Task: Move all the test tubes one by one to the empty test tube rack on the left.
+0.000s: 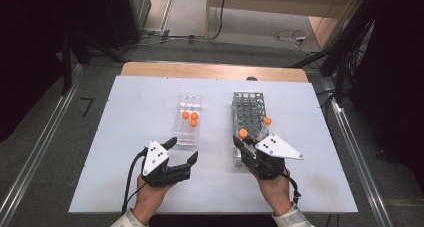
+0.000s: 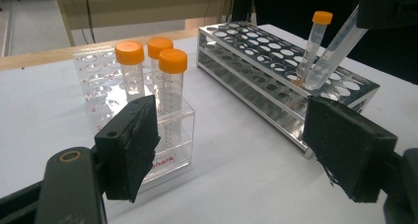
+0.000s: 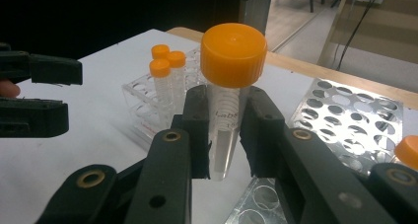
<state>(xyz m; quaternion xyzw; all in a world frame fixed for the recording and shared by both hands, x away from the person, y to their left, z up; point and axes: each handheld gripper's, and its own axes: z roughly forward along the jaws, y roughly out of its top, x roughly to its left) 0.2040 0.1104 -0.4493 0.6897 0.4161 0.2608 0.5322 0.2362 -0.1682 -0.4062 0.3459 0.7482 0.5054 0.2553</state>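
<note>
A clear plastic rack (image 1: 188, 132) (image 2: 98, 81) (image 3: 143, 103) holds three orange-capped tubes (image 1: 190, 118) (image 2: 172, 81) (image 3: 165, 68). To its right lies a metal hole rack (image 1: 246, 109) (image 2: 256, 51) (image 3: 355, 118) with one capped tube (image 1: 267, 121) (image 2: 315, 41) standing in it. My right gripper (image 1: 245, 144) (image 3: 224, 130) is shut on another orange-capped tube (image 1: 243, 133) (image 3: 230, 71) (image 2: 337, 49), tilted, its tip at a hole near the rack's front end. My left gripper (image 1: 183, 149) (image 2: 236, 150) is open and holds nothing, just in front of the plastic rack.
Both racks rest on a white board (image 1: 135, 112) over a wooden table (image 1: 210, 69). Metal rails (image 1: 350, 137) flank the table, with cables on the floor behind. Bare board lies left of the plastic rack and along the front edge.
</note>
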